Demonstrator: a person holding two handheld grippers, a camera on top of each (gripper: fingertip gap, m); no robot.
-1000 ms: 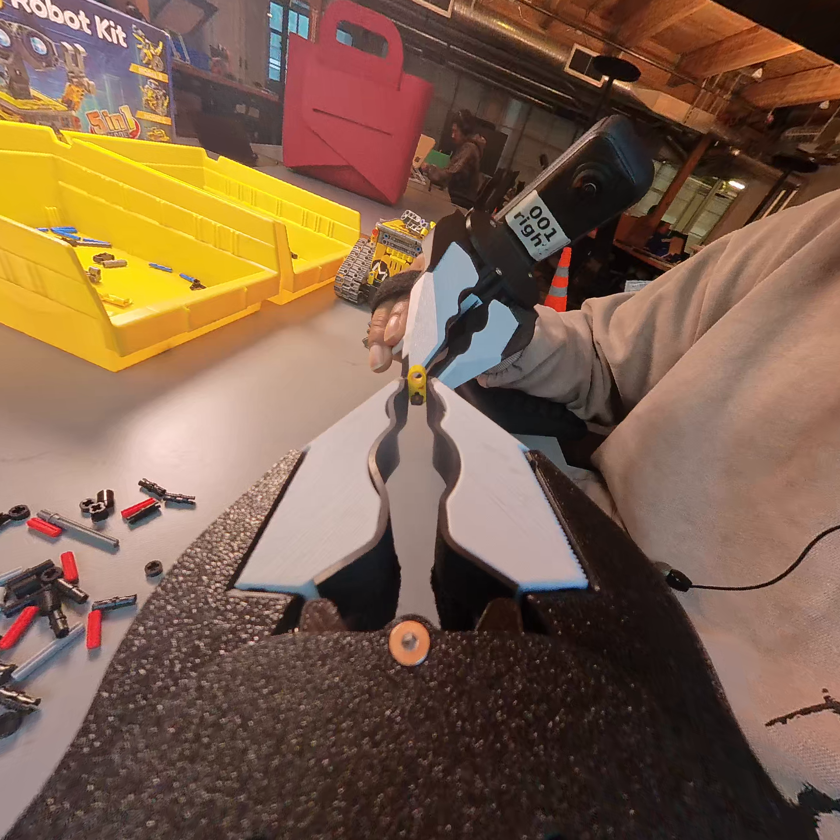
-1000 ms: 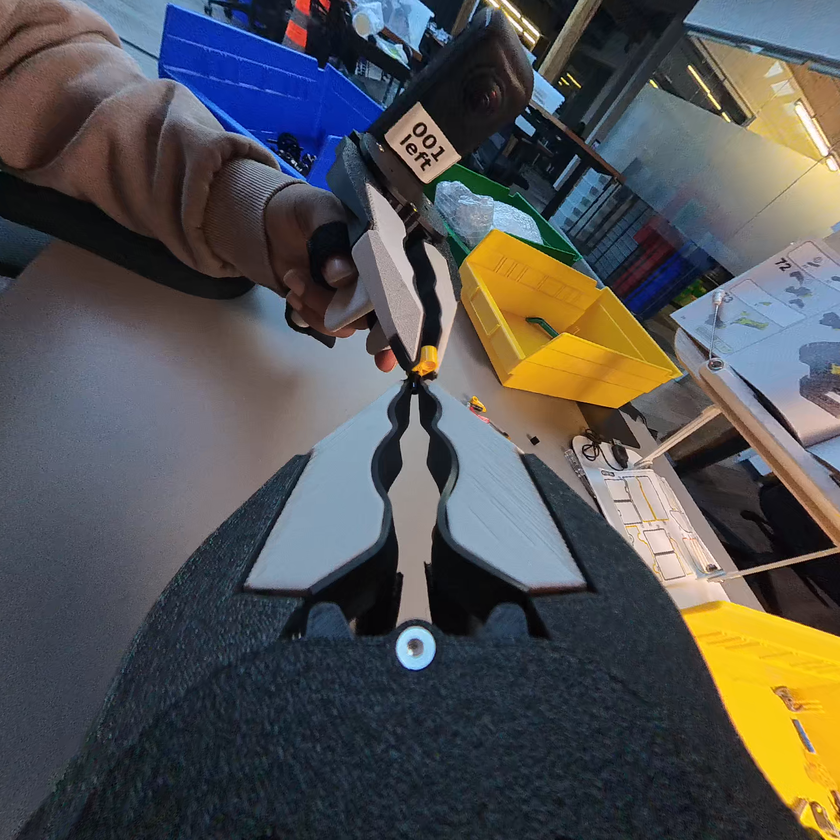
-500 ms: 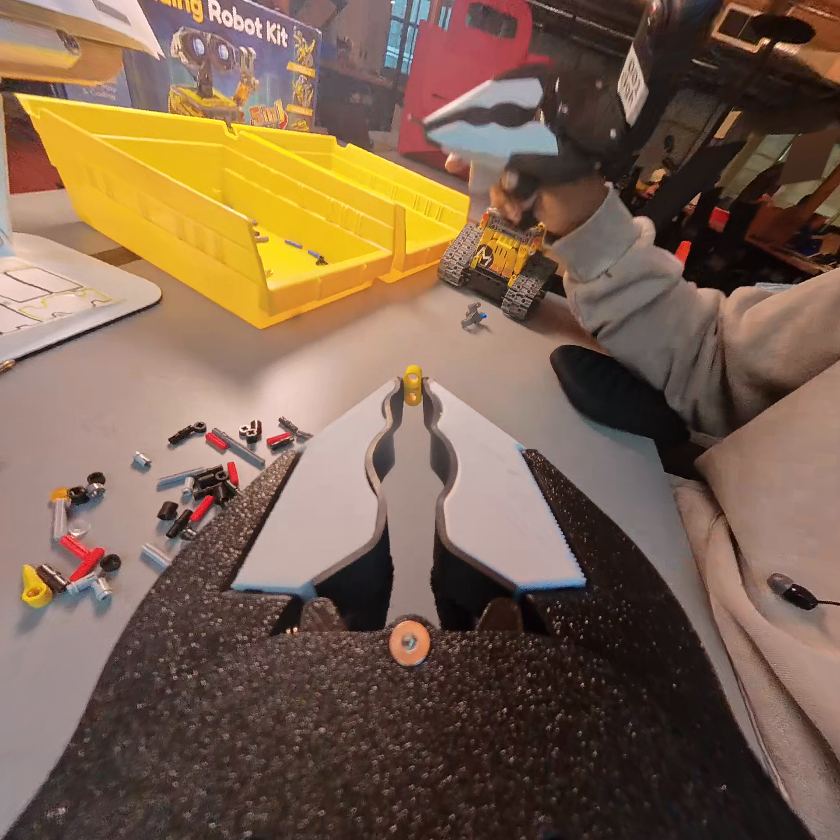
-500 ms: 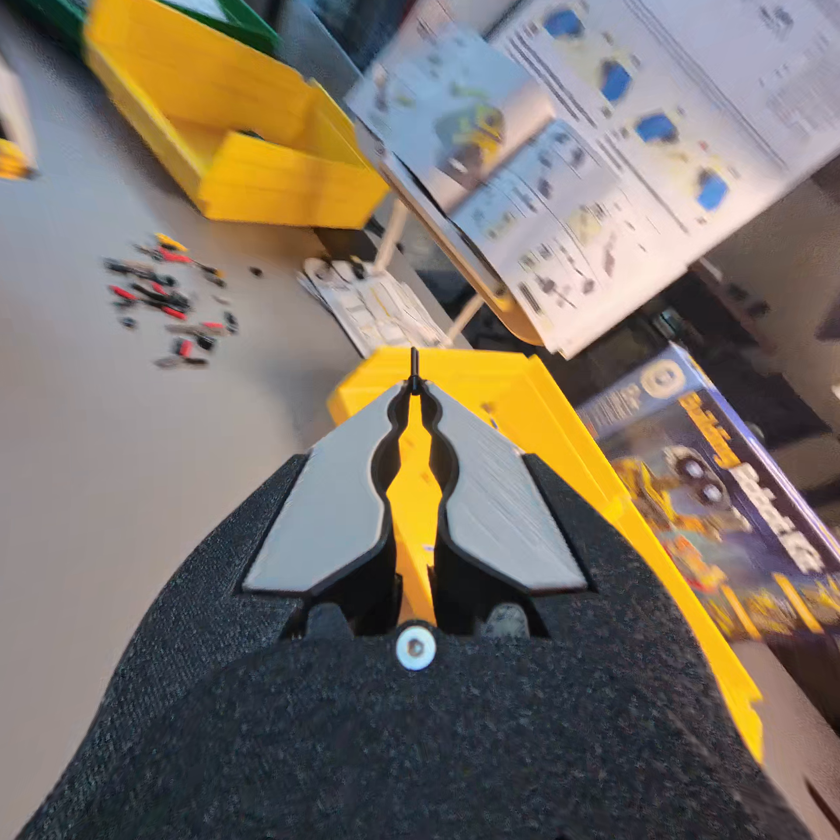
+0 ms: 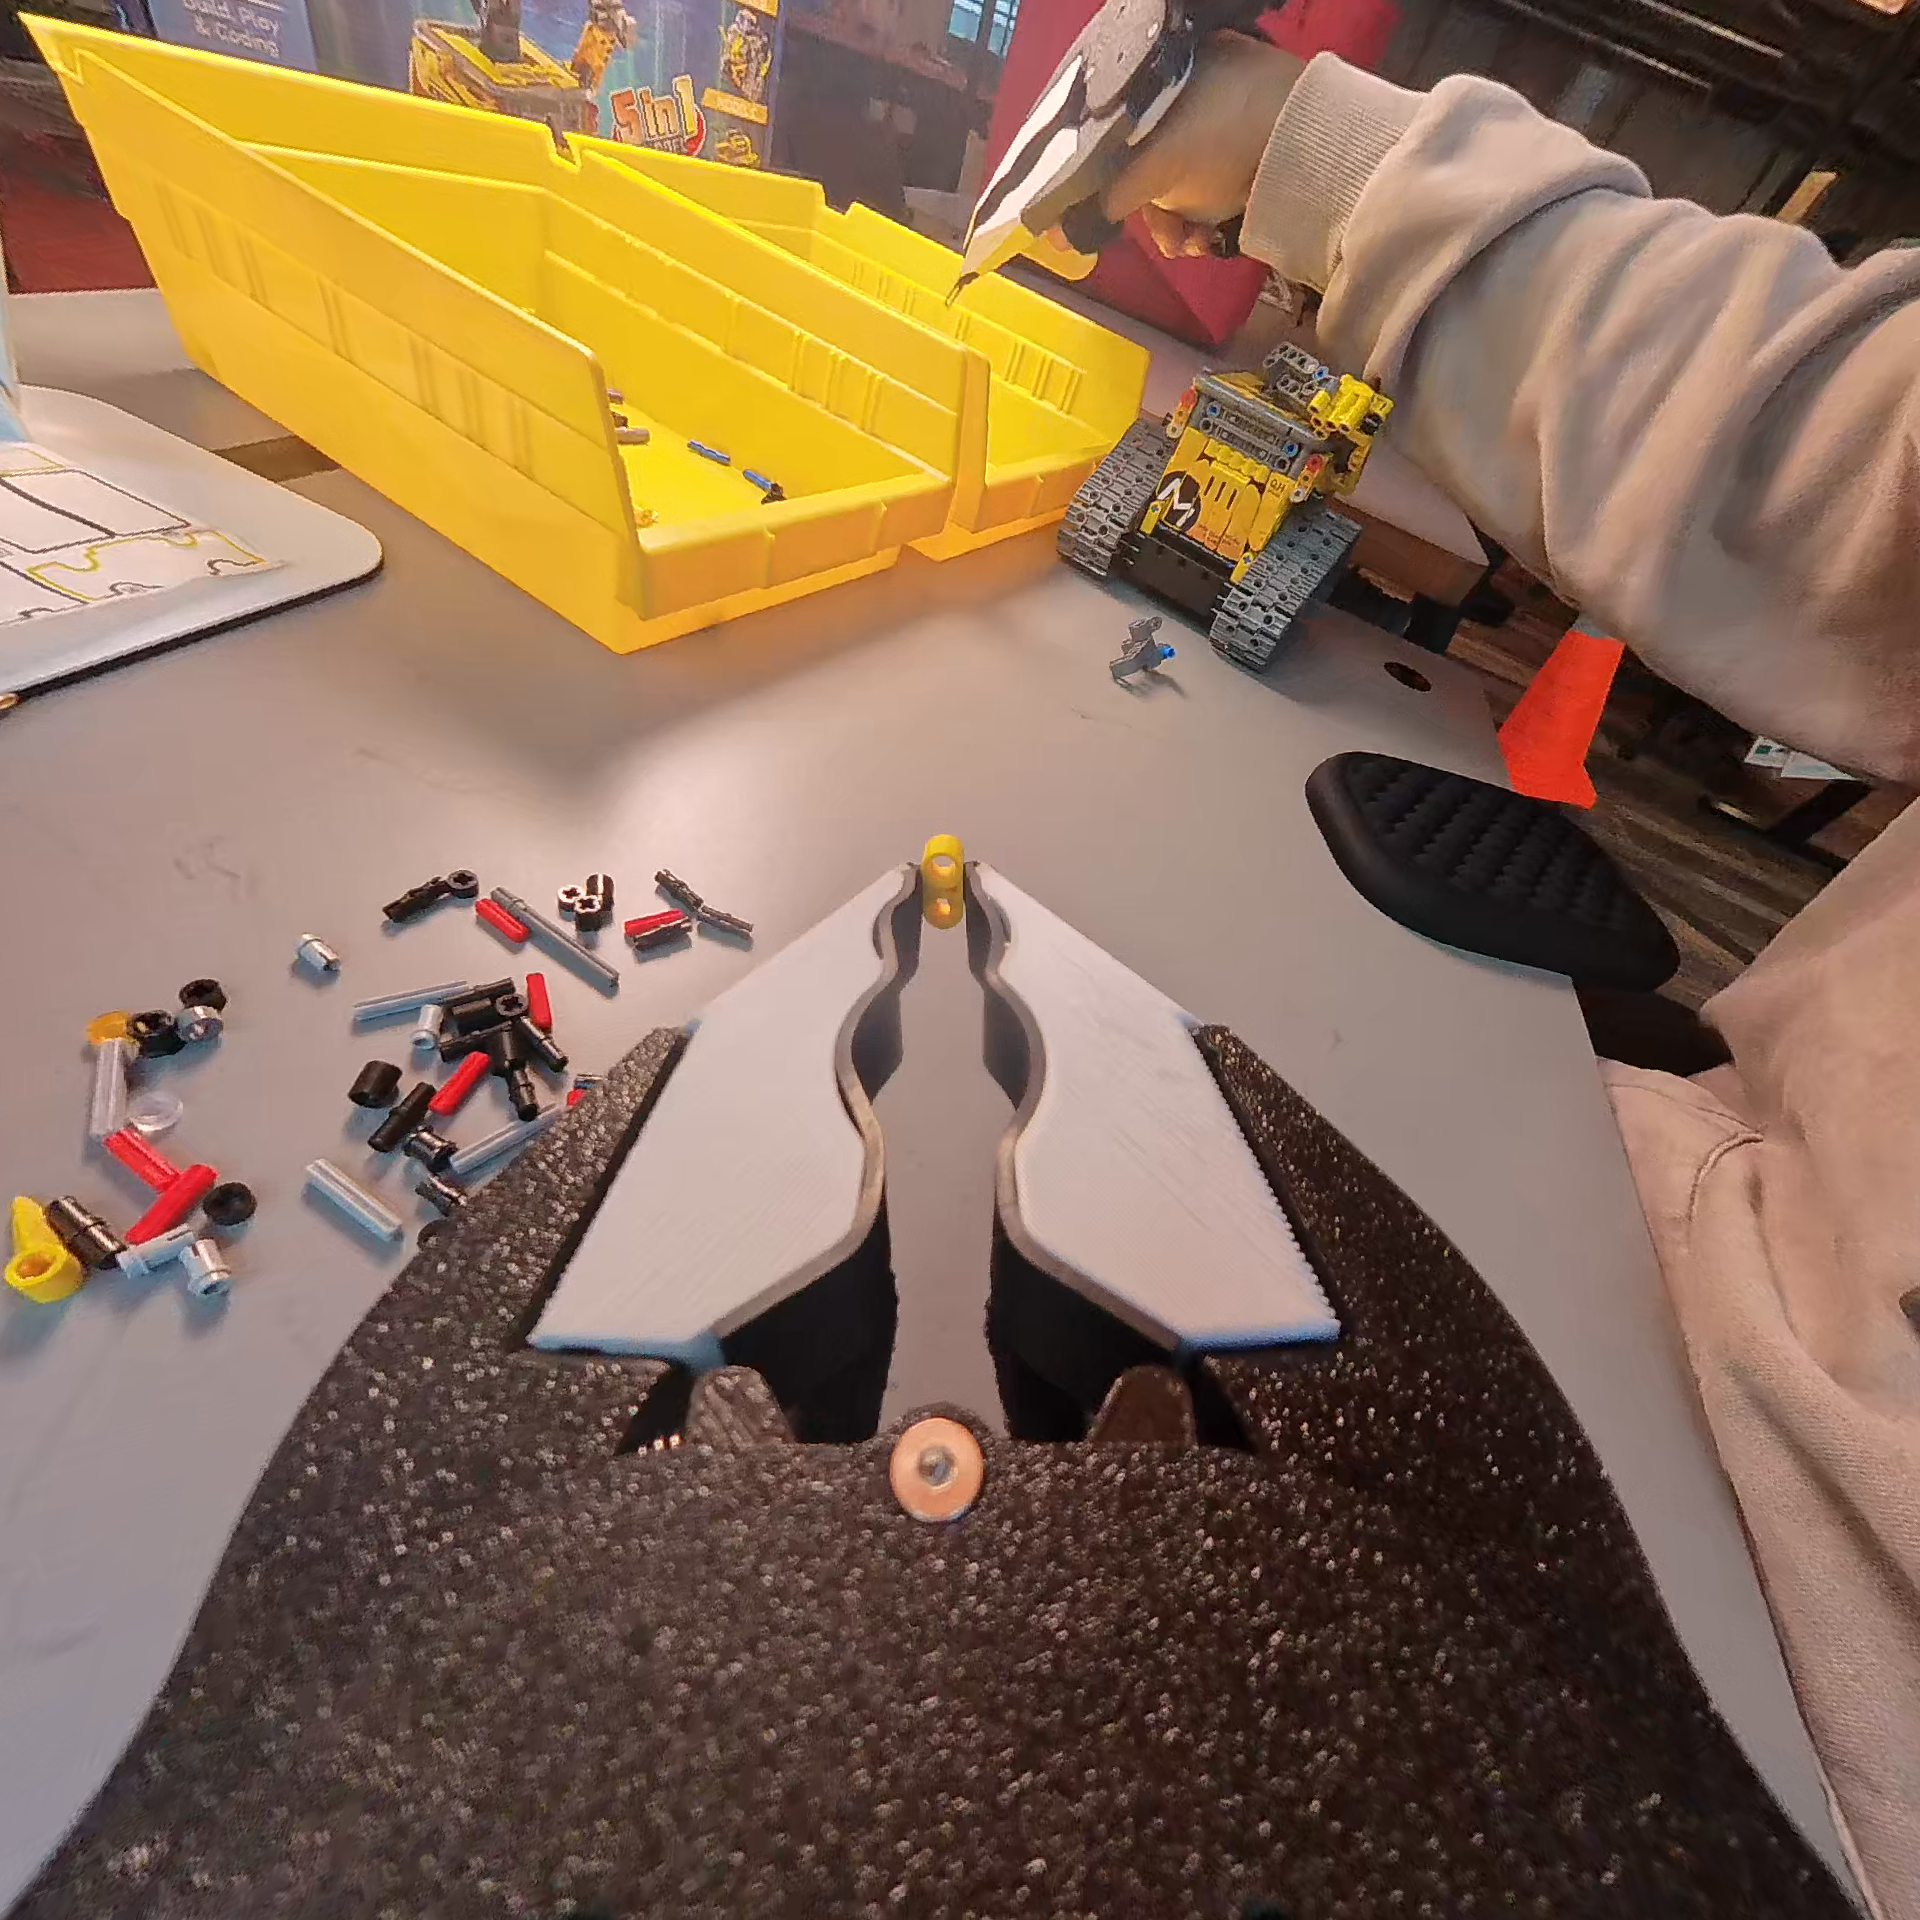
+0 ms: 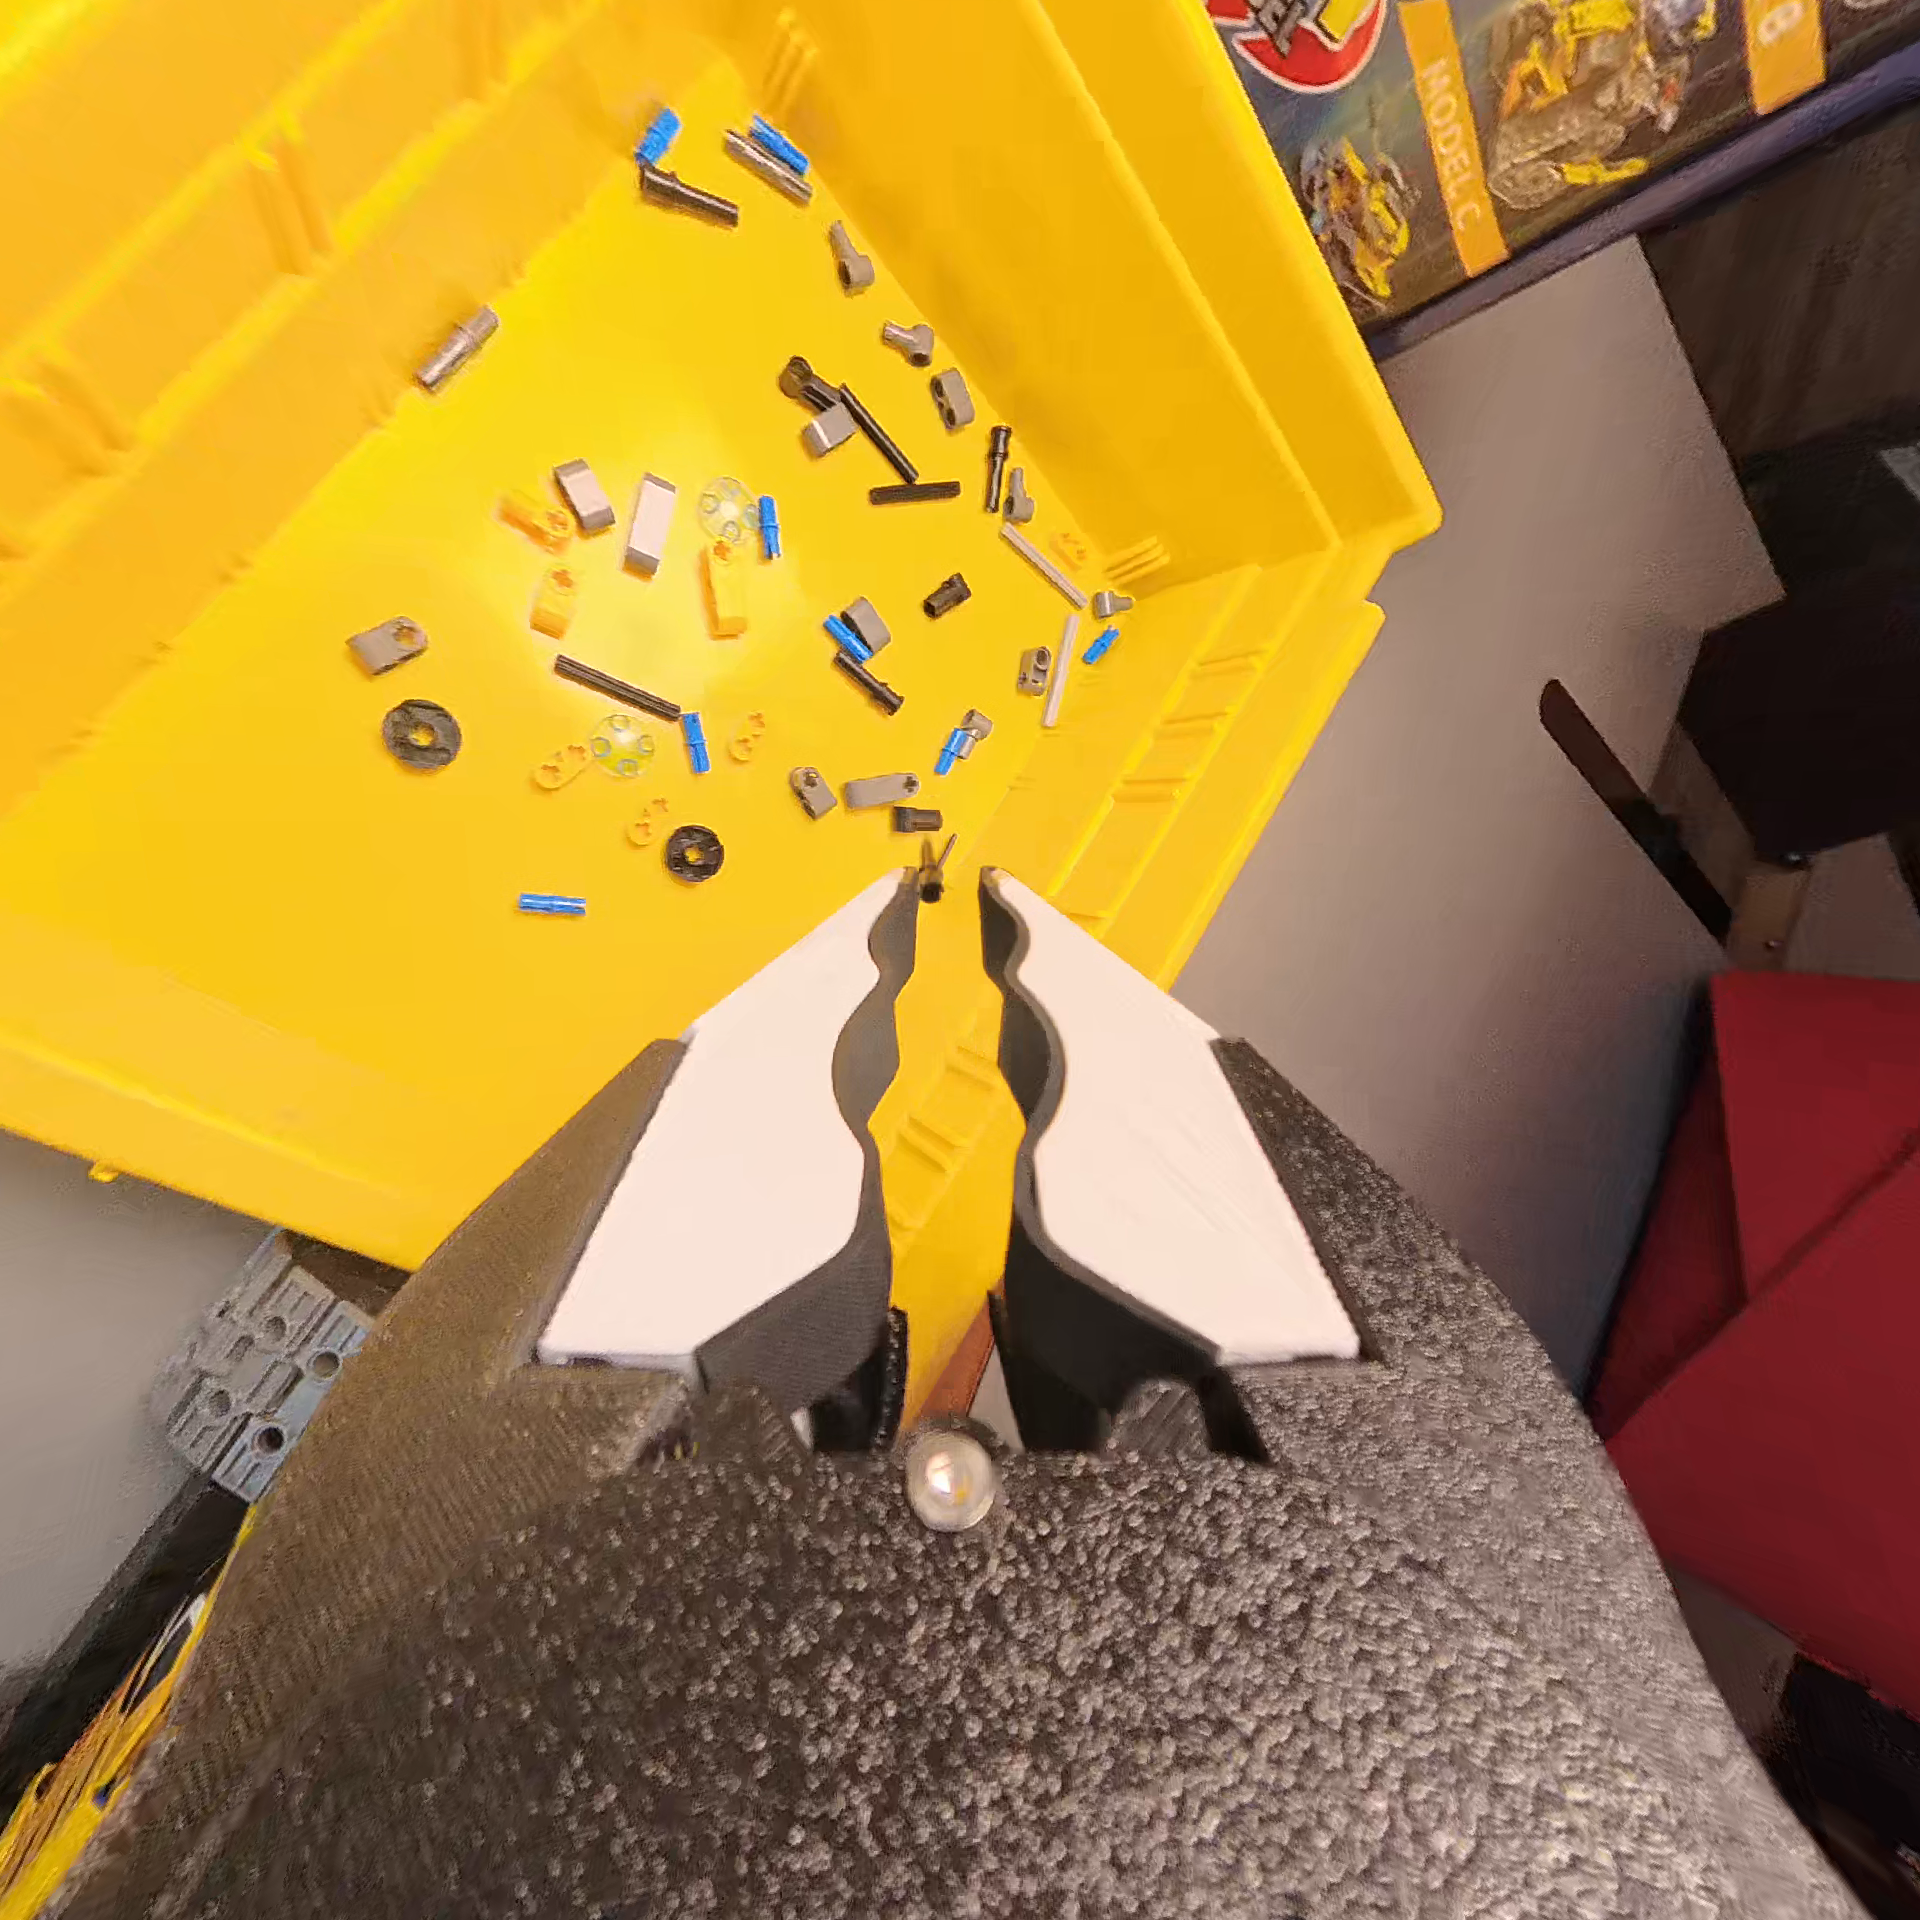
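My left gripper (image 5: pixel 943 878) is shut on a small yellow connector piece (image 5: pixel 942 896) and holds it above the grey table (image 5: pixel 727 748). My right gripper (image 6: pixel 951 883) hangs over a yellow bin (image 6: pixel 260 987), its jaws a little apart. A small black pin (image 6: pixel 930 878) sits against the tip of its left finger, not clamped. The bin floor holds several small grey, black, blue and orange parts (image 6: pixel 727 582). In the left wrist view the right gripper (image 5: pixel 961 281) points down over the yellow bins (image 5: pixel 727 540).
A yellow and grey tracked toy robot (image 5: pixel 1236 488) stands right of the bins, a small grey part (image 5: pixel 1141 646) in front of it. Several loose red, black and grey parts (image 5: pixel 468 1029) lie at the left. A black pad (image 5: pixel 1486 862) lies at the table's right edge. A sleeved arm (image 5: pixel 1610 416) reaches across. The tips of one gripper are about 55 centimetres away from the tips of the other.
My right gripper left the left gripper's tip with the black pin, swung over the yellow bin and opened. My left gripper turned toward the table, still holding the yellow piece.
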